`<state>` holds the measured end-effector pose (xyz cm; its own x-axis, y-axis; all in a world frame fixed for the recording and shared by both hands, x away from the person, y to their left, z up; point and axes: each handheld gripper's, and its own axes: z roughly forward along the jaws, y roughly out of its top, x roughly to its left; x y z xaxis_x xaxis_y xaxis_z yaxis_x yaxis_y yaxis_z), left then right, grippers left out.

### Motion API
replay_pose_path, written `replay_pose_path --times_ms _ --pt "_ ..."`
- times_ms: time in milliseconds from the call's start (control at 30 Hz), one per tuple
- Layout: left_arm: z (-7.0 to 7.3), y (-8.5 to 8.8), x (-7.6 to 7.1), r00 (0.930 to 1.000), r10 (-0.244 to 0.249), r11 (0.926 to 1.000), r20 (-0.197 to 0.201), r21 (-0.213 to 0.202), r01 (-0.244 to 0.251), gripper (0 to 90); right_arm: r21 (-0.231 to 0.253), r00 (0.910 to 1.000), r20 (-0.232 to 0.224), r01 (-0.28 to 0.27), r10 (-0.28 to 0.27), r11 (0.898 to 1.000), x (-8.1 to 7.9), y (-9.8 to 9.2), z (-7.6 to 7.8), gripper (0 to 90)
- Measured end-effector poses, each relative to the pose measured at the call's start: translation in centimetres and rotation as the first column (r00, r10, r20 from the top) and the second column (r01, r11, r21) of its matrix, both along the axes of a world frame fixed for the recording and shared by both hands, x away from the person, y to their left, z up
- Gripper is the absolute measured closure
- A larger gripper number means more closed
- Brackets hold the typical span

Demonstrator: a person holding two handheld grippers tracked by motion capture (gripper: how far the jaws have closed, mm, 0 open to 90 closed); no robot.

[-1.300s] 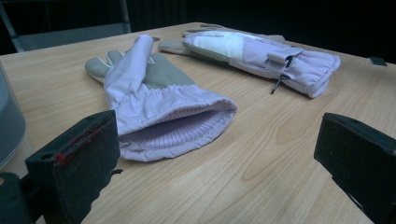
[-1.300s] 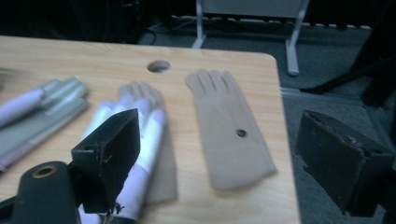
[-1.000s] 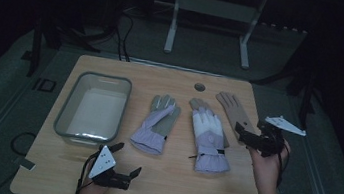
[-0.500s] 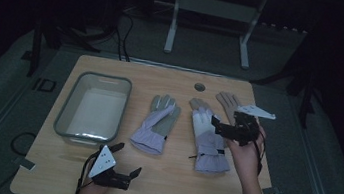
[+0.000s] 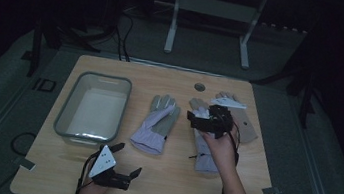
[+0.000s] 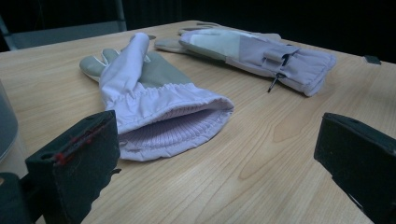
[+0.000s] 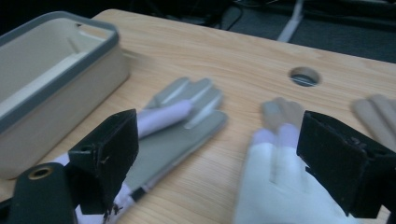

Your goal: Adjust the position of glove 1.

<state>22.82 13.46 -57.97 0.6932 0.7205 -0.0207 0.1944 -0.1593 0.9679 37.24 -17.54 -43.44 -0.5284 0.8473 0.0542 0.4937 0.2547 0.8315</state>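
Far left on the table [image 5: 168,187] we have the tub [image 5: 68,113], and nothing lies in it as far as we can see. Down at the near edge our left gripper [image 5: 118,164] sits low, jaws spread wide with nothing between them, looking straight at the cuff of the left glove [image 5: 157,123]. That glove lies flat, palm side grey, thumb folded over, just right of the tub but not touching it.

Moving across, our right gripper [image 5: 196,122] hangs over the middle glove [image 5: 204,146], jaws also wide apart and empty; in its own view the glove's fingers sit right between and below the jaws. We judge it is lining up for a pick, contact not yet made.

Farthest right, a tan glove [image 5: 244,124] peeks out beyond the gripper, partly hidden.

So where are we? By our reading, the gloves are bound for the tub, and none is in yet. All the lifting and dropping is left to do.
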Motion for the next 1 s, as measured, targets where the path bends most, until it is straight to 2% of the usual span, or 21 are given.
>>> replay_pose_path --times_ms 133,200,233,333,367,467,500,567,600,633,733,800,933,1000 --pt "0.0 0.0 0.0 1.0000 -0.001 1.0000 0.000 0.001 0.001 0.6 -0.007 0.9990 -0.021 -0.039 0.039 0.999 0.5 2.2 -0.8 11.7" --pt "0.0 0.0 0.0 1.0000 -0.002 1.0000 0.000 0.001 0.002 0.6 -0.006 0.9987 -0.025 -0.045 0.045 0.999 0.5 2.5 -1.0 11.7" --pt "0.0 0.0 0.0 1.0000 -0.002 1.0000 -0.002 -0.003 0.002 0.6 -0.014 0.9978 -0.036 -0.056 0.055 0.998 0.8 3.5 -1.5 11.7" --pt "0.0 0.0 0.0 1.0000 -0.004 1.0000 -0.003 -0.002 0.004 0.6 -0.027 0.9971 -0.046 -0.063 0.061 0.998 1.0 4.5 -1.9 11.7" --pt "0.0 0.0 0.0 1.0000 -0.005 1.0000 -0.004 -0.001 0.005 0.6 -0.031 0.9957 -0.060 -0.073 0.071 0.997 1.3 5.4 -2.5 11.7" --pt "0.0 0.0 0.0 1.0000 -0.007 1.0000 0.000 0.003 0.007 0.6 -0.039 0.9944 -0.068 -0.084 0.081 0.996 1.7 6.2 -3.0 11.8" --pt "0.0 0.0 0.0 1.0000 -0.009 0.9999 -0.001 0.005 0.009 0.6 -0.049 0.9929 -0.079 -0.093 0.089 0.994 2.0 7.2 -3.8 13.3" --pt "0.0 0.0 0.1 0.9999 -0.010 0.9999 -0.005 0.006 0.010 0.6 -0.050 0.9913 -0.092 -0.099 0.095 0.994 2.3 7.8 -4.4 13.4" --pt "0.0 0.0 0.1 0.9999 -0.010 0.9999 -0.005 0.006 0.010 0.6 -0.050 0.9913 -0.092 -0.099 0.095 0.994 2.3 7.8 -4.4 13.4" --pt "0.0 0.0 0.1 0.9999 -0.009 1.0000 -0.005 0.001 0.009 0.6 -0.058 0.9880 -0.120 -0.105 0.097 0.993 2.7 8.6 -5.3 13.7" --pt "0.0 0.0 0.1 0.9999 -0.011 0.9999 -0.004 0.001 0.011 0.6 -0.064 0.9864 -0.139 -0.098 0.088 0.993 3.0 9.3 -6.2 13.7" --pt "0.0 0.0 0.1 0.9999 -0.013 0.9999 0.000 0.004 0.013 0.6 -0.063 0.9826 -0.171 -0.085 0.074 0.994 3.4 9.9 -7.0 13.7" --pt "0.0 -0.1 0.1 0.9999 -0.011 0.9999 -0.003 0.006 0.011 0.6 -0.086 0.9775 -0.204 -0.072 0.053 0.994 4.0 11.0 -8.9 13.6" --pt "0.0 -0.2 0.0 0.9999 -0.013 0.9999 -0.003 0.010 0.013 0.6 -0.109 0.9774 -0.205 -0.073 0.050 0.991 4.1 11.5 -9.6 13.6"
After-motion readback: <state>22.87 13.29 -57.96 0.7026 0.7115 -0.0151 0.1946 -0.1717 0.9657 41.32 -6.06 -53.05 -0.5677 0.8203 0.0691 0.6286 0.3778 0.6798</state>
